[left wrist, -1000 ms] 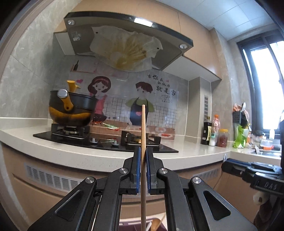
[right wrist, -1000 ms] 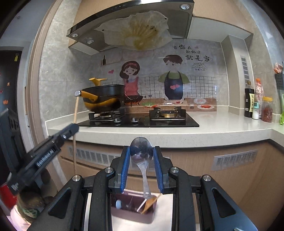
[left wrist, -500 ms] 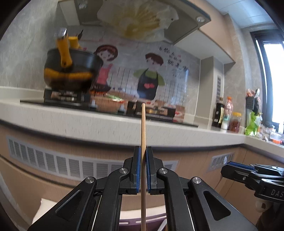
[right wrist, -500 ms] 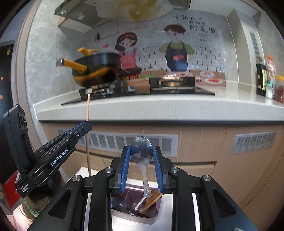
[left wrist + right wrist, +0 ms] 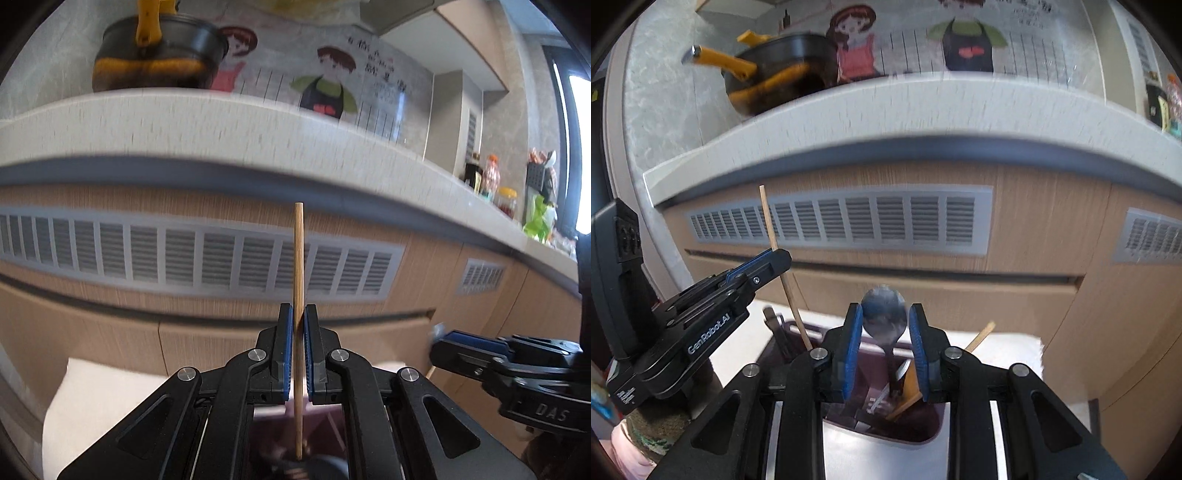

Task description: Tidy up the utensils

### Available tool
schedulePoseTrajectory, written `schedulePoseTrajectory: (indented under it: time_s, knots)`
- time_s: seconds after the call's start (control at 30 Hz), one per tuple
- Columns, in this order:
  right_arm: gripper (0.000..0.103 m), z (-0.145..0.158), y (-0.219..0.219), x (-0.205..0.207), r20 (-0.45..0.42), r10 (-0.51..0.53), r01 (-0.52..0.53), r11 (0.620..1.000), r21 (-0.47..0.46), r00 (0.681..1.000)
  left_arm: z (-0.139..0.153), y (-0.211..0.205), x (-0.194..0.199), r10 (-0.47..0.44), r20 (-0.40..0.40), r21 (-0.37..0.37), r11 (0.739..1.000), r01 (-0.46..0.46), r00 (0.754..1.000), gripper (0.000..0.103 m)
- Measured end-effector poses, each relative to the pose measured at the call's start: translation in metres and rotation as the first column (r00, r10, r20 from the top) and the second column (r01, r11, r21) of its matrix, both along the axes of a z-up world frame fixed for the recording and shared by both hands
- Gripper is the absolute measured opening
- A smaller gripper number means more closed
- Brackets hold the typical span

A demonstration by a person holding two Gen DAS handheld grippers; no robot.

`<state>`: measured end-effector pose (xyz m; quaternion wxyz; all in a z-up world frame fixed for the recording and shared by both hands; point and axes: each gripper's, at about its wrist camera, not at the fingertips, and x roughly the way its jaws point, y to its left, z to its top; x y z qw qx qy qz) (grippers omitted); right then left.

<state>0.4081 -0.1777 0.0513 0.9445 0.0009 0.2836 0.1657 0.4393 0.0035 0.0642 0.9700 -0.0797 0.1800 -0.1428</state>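
Note:
My left gripper (image 5: 298, 314) is shut on a wooden chopstick (image 5: 298, 258) held upright; its lower end dips into the dark maroon utensil holder (image 5: 273, 421) below. In the right wrist view the left gripper (image 5: 775, 258) and chopstick (image 5: 772, 229) show at left, over the holder (image 5: 934, 435). My right gripper (image 5: 884, 317) is shut on a metal spoon (image 5: 884, 314), bowl up, handle reaching down into the holder. Another wooden utensil (image 5: 979, 338) leans inside.
The holder stands on a white surface (image 5: 110, 391) in front of wooden cabinets with vent grilles (image 5: 849, 221). Above is a pale countertop (image 5: 221, 122) with a black and yellow pot (image 5: 159, 51). Bottles (image 5: 491, 177) stand at far right.
Both grippers have come down from countertop height to just over the holder. The chopstick's and the spoon's lower ends now reach into it. Both views are motion-blurred.

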Motion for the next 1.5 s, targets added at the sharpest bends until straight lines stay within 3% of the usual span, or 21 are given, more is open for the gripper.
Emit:
schedulePoseTrajectory:
  time_s: [0.33, 0.4, 0.43, 0.47, 0.53, 0.6, 0.67, 0.8, 0.97, 1.27, 1.4, 1.5]
  knots:
    - [0.024, -0.038, 0.001, 0.009, -0.105, -0.011, 0.008, 1.0, -0.027, 0.994, -0.044, -0.013, -0.004, -0.022, -0.14, 0.078, 0.996, 0.033, 0.99, 0.009]
    - [0.026, -0.041, -0.001, 0.006, -0.125, -0.011, 0.008, 1.0, -0.029, 0.992, -0.044, -0.013, -0.005, -0.025, -0.167, 0.079, 0.996, 0.039, 0.986, 0.017]
    - [0.027, -0.042, -0.002, 0.003, -0.127, -0.015, 0.011, 0.999, -0.031, 0.992, -0.043, -0.013, -0.007, -0.024, -0.175, 0.076, 0.996, 0.038, 0.984, 0.028]
    - [0.032, -0.041, -0.004, -0.001, -0.123, -0.022, 0.018, 0.999, -0.035, 0.992, -0.042, -0.011, -0.012, -0.018, -0.177, 0.072, 0.997, 0.031, 0.984, 0.04]
    - [0.043, -0.038, -0.007, -0.014, -0.108, -0.035, 0.031, 0.999, -0.04, 0.993, -0.037, -0.005, -0.022, -0.009, -0.169, 0.068, 0.997, 0.021, 0.986, 0.054]
    - [0.058, -0.032, -0.012, -0.032, -0.088, -0.057, 0.054, 0.998, -0.038, 0.995, -0.029, 0.0, -0.036, 0.007, -0.155, 0.072, 0.997, 0.004, 0.988, 0.058]
    - [0.065, -0.028, -0.015, -0.046, -0.078, -0.069, 0.067, 0.997, -0.037, 0.995, -0.024, 0.007, -0.051, 0.026, -0.161, 0.074, 0.997, -0.014, 0.987, 0.073]
    - [0.082, -0.023, -0.026, -0.081, -0.074, -0.109, 0.107, 0.994, -0.028, 0.991, -0.02, 0.018, -0.085, 0.074, -0.195, 0.085, 0.995, -0.058, 0.978, 0.085]
    - [0.088, -0.027, -0.037, -0.136, -0.066, -0.159, 0.158, 0.987, -0.021, 0.985, -0.029, 0.022, -0.147, 0.128, -0.22, 0.129, 0.986, -0.101, 0.967, 0.1]
    - [0.095, -0.047, -0.041, -0.231, 0.008, -0.211, 0.211, 0.977, -0.032, 0.977, -0.041, 0.014, -0.261, 0.243, -0.137, 0.218, 0.953, -0.21, 0.96, 0.103]
    - [0.096, -0.045, -0.041, -0.261, 0.081, -0.235, 0.239, 0.97, -0.046, 0.969, -0.043, 0.004, -0.303, 0.306, -0.067, 0.283, 0.919, -0.276, 0.95, 0.103]
    - [0.101, -0.041, -0.045, -0.279, 0.108, -0.253, 0.255, 0.967, -0.011, 0.962, -0.044, 0.003, -0.324, 0.295, -0.044, 0.253, 0.928, -0.275, 0.955, 0.103]
